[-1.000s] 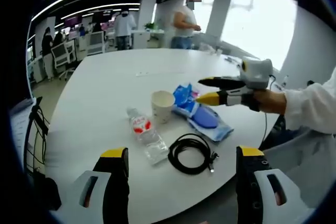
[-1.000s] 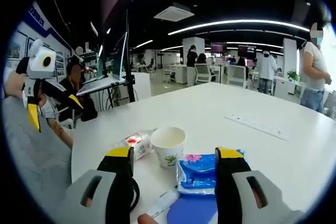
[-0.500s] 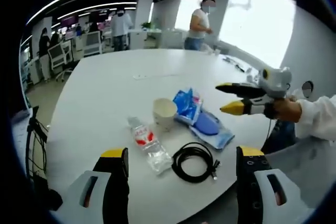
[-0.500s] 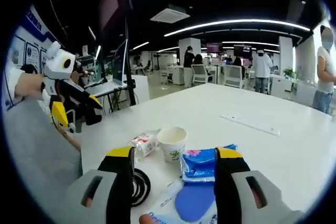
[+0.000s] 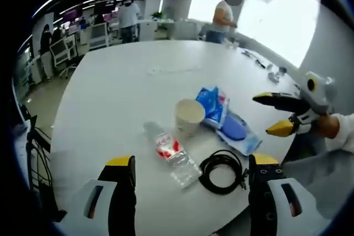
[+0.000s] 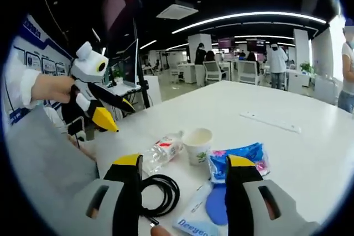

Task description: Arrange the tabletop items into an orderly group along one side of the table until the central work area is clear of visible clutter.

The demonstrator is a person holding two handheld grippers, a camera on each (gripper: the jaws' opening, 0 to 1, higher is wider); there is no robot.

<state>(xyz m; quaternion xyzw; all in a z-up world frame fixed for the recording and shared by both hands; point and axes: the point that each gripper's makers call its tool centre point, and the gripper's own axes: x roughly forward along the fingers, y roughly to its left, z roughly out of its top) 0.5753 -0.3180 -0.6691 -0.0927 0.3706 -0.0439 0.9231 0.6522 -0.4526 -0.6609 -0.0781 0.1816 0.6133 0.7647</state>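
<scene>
White bench (image 5: 110, 92) carries my clutter: in the left gripper view, bottle (image 5: 171, 153), paper cup (image 5: 189, 115), blue packet (image 5: 227, 120) and coiled cable (image 5: 221, 171) lie ahead of my left claw (image 5: 191, 164), spread and holding nothing. In the right gripper view, the same items sit just beyond my right claw (image 6: 182, 164), likewise spread.

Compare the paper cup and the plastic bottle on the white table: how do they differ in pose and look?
The paper cup stands upright with its mouth open; the plastic bottle lies on its side. The cup is opaque and pale with a small printed design; the bottle is clear with a red and white label. Both rest near each other on the white table, untouched by either gripper.
</scene>
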